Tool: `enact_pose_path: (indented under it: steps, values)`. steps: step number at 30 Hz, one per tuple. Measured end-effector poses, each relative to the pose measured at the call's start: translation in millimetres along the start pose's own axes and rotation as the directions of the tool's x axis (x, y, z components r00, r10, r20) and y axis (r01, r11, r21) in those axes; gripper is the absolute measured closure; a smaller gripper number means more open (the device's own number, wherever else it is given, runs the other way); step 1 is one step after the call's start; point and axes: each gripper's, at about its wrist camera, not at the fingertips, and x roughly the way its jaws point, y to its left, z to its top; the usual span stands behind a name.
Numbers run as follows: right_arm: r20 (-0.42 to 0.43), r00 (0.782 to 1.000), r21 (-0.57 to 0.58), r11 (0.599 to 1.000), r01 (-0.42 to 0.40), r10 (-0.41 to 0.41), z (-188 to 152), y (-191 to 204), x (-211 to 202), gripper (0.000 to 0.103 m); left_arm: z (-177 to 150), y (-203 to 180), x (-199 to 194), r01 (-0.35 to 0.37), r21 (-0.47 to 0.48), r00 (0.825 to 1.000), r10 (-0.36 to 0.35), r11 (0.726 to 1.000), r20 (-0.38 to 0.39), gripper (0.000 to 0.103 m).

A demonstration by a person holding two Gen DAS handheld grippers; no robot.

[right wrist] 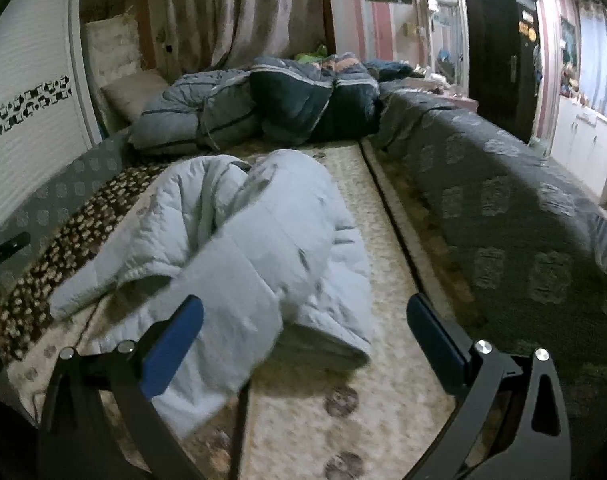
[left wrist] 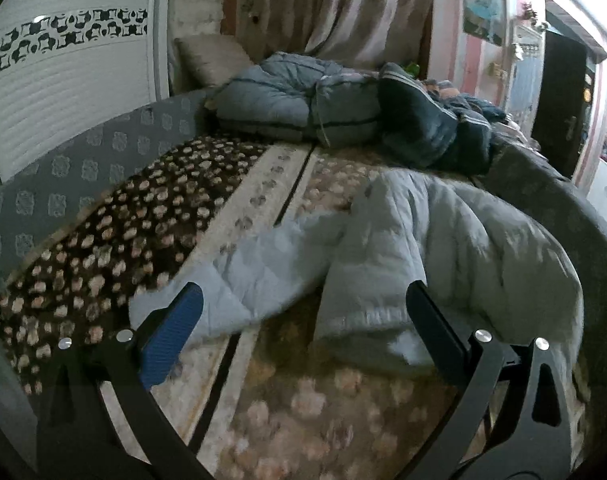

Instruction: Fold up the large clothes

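Nearest to me, my left gripper [left wrist: 303, 320] has its 2 jaws spread wide and empty, a sleeve and the hem of the pale quilted jacket [left wrist: 443, 240] lying crumpled between and just beyond them on the patterned blanket [left wrist: 303, 420]. My right gripper [right wrist: 305, 320] is likewise spread apart with nothing held, the jacket's near edge lying between my jaws toward the blue-padded one. Well past both sets of jaws sits a heap of 2 folded quilts [right wrist: 263, 104] before the curtain [right wrist: 239, 8].

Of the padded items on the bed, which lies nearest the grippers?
The pale blue quilted jacket, crumpled just ahead of both open grippers; the grey-blue bundle and dark navy bundle sit far back by the curtain.
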Motion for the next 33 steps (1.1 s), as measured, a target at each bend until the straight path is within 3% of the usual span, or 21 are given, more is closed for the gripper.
enact_pose_path:
  steps: [2, 5, 8, 11, 12, 13, 15, 18, 19, 21, 22, 23, 24, 25, 26, 27, 28, 29, 30, 33]
  values:
    - [0.006, 1.0, 0.005, 1.0, -0.002, 0.002, 23.8, 9.0, 17.6, 0.002, 30.4, -4.9, 17.4, -0.004, -0.018, 1.0, 0.004, 1.0, 0.03, 0.003]
    - [-0.042, 0.999, -0.002, 1.0, -0.024, 0.024, 45.1, 25.0, 55.8, 0.002, 52.2, -10.5, 46.5, 0.01, -0.018, 1.0, -0.01, 1.0, 0.006, 0.003]
    - [-0.11, 0.993, -0.01, 0.999, -0.032, 0.031, 41.7, 36.3, 94.4, 0.002, 47.0, -15.7, 78.8, -0.011, -0.032, 1.0, 0.011, 0.999, 0.001, 0.003]
    - [-0.188, 0.982, -0.055, 0.998, -0.026, 0.015, 24.9, 47.0, 139.3, 0.003, 41.0, -22.7, 112.1, -0.019, 0.008, 0.997, 0.019, 1.0, -0.072, 0.003]
    - [-0.221, 0.975, -0.056, 0.997, -0.046, 0.033, 21.6, 49.3, 154.8, 0.016, 43.0, -22.8, 117.5, -0.031, 0.005, 0.997, 0.032, 0.999, -0.067, 0.003]
    - [-0.253, 0.966, -0.058, 0.996, -0.065, 0.048, 20.3, 50.5, 167.5, 0.045, 45.6, -21.8, 121.2, -0.029, -0.006, 0.998, 0.029, 1.0, -0.062, 0.003]
    - [-0.274, 0.96, -0.037, 0.997, -0.065, 0.053, 22.9, 43.7, 181.8, 0.07, 48.5, -20.9, 129.9, -0.014, -0.031, 0.997, 0.012, 0.999, -0.078, 0.003]
    - [-0.275, 0.952, 0.085, 0.99, -0.115, 0.134, 32.5, 3.6, 195.8, 0.085, 46.1, -27.3, 143.5, -0.017, -0.031, 0.995, 0.014, 0.999, -0.096, 0.003]
    - [-0.263, 0.959, 0.097, 0.992, -0.086, 0.109, 37.8, -9.2, 197.4, 0.089, 44.8, -30.7, 148.0, -0.016, -0.019, 0.994, 0.014, 1.0, -0.105, 0.003]
    - [-0.198, 0.977, 0.092, 0.991, 0.094, -0.075, 50.5, -43.9, 192.1, 0.092, 41.1, -39.7, 156.4, -0.018, 0.024, 0.993, 0.02, 1.0, -0.118, 0.003]
    - [-0.152, 0.968, 0.085, 0.973, 0.216, -0.201, 56.4, -63.3, 186.8, 0.092, 38.5, -42.9, 157.5, -0.017, 0.043, 0.992, 0.023, 0.999, -0.123, 0.003]
    - [-0.116, 0.943, 0.093, 0.942, 0.322, -0.311, 60.4, -85.5, 182.2, 0.092, 35.1, -48.5, 161.2, -0.011, 0.066, 0.991, 0.02, 0.998, -0.134, 0.003]
    - [-0.097, 0.899, 0.111, 0.893, 0.437, -0.428, 61.4, -111.8, 178.3, 0.091, 33.6, -50.6, 163.2, -0.011, 0.073, 0.99, 0.021, 0.997, -0.142, 0.003]
    - [-0.084, 0.855, 0.114, 0.847, 0.519, -0.513, 59.7, -125.4, 175.7, 0.083, 30.8, -53.3, 165.8, -0.009, 0.073, 0.988, 0.02, 0.997, -0.153, 0.003]
    - [-0.074, 0.792, 0.132, 0.781, 0.61, -0.606, 55.4, -142.8, 171.1, 0.073, 28.9, -52.7, 167.1, 0.0, 0.071, 0.987, 0.011, 0.997, -0.163, 0.003]
    - [-0.077, 0.778, 0.154, 0.763, 0.628, -0.624, 52.7, -152.2, 169.5, 0.048, 25.7, -56.4, 171.1, 0.019, 0.07, 0.983, -0.006, 0.997, -0.183, 0.003]
    - [-0.099, 0.776, 0.182, 0.755, 0.63, -0.623, 50.5, -162.7, 168.5, 0.025, 22.8, -60.1, 173.8, 0.028, 0.076, 0.981, -0.013, 0.997, -0.193, 0.003]
    - [-0.115, 0.791, 0.215, 0.763, 0.61, -0.601, 49.6, -169.6, 167.3, 0.018, 20.1, -63.8, 175.3, 0.031, 0.087, 0.98, -0.013, 0.996, -0.198, 0.003]
    - [-0.12, 0.823, 0.258, 0.783, 0.566, -0.556, 49.5, -174.1, 162.9, 0.013, 16.1, -69.4, 177.0, 0.032, 0.109, 0.979, -0.009, 0.994, -0.205, 0.003]
    - [-0.069, 0.833, 0.205, 0.809, 0.551, -0.55, 58.8, -152.2, 149.7, 0.013, 4.0, -82.4, 180.7, 0.051, 0.157, 0.973, -0.013, 0.986, -0.231, 0.003]
